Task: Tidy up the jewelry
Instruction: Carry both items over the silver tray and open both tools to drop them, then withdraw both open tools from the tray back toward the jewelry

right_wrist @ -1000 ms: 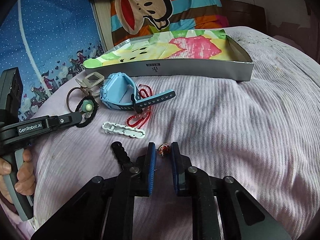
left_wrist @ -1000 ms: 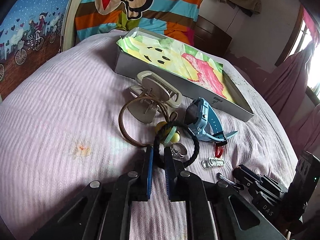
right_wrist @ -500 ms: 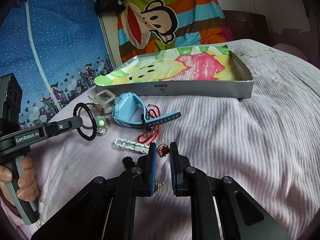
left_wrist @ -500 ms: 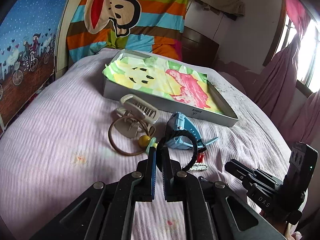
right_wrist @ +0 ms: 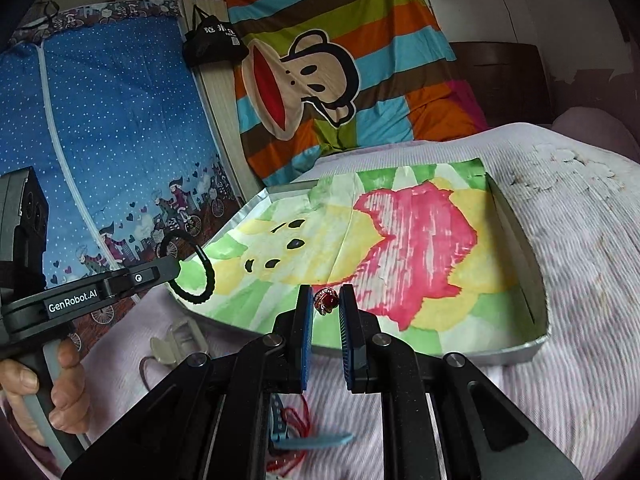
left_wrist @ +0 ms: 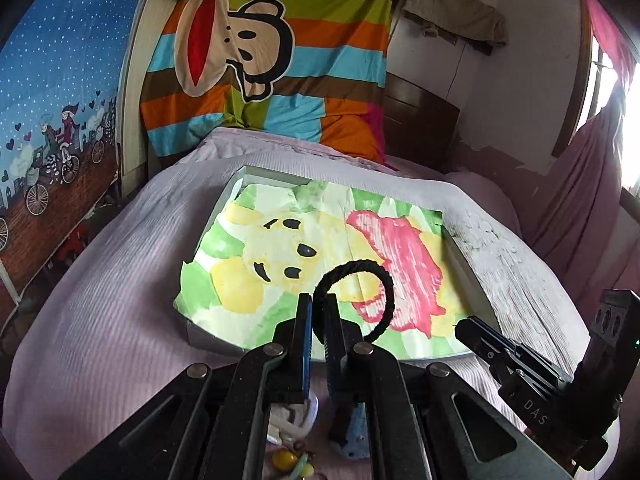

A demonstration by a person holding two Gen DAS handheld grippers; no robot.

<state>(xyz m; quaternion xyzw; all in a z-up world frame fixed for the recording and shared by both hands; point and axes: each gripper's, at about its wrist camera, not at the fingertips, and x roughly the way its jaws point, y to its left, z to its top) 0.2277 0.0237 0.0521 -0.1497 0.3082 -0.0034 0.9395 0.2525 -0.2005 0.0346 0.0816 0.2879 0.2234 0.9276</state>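
above the near edge of the tray point(right_wrist: 532, 350) on the bed point(right_wrist: 580, 280): left tool point(left_wrist: 318, 300) clamping black hair tie point(left_wrist: 372, 276), right tool point(right_wrist: 325, 300) pinching red-stone ring point(right_wrist: 326, 301); lower each over the lining before releasing, well apart.

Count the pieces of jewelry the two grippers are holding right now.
2. A black hair tie is pinched in the left gripper; a red-stone ring is pinched in the right gripper. Both are held above the lined box.
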